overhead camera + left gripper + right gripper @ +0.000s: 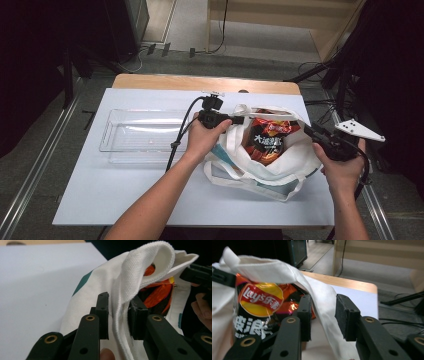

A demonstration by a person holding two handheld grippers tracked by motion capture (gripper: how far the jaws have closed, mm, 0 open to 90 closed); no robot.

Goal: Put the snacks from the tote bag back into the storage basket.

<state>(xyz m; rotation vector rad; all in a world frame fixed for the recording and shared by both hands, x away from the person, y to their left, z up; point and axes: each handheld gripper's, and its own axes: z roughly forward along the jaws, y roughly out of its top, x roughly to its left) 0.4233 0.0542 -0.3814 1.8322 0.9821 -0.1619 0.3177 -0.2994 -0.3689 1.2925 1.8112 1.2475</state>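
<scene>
Left gripper (239,120) and right gripper (311,133) sat at opposite rims of white tote bag (295,155), apparently to spread mouth wide for access to contents. Both sets of jaws stood parted with rim cloth running between, pads not pressing (left's contact hard to judge up close). Bag lay on white table (125,190), right of centre. Inside: orange-black crisp packet (269,137), upright in opening. Clear plastic tray (142,135) sat beside bag at left, apparently empty.

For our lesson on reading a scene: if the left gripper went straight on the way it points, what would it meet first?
Probably the white tote bag's rim, already between the left gripper jaws; beyond it, the Lay's chip bag.
</scene>
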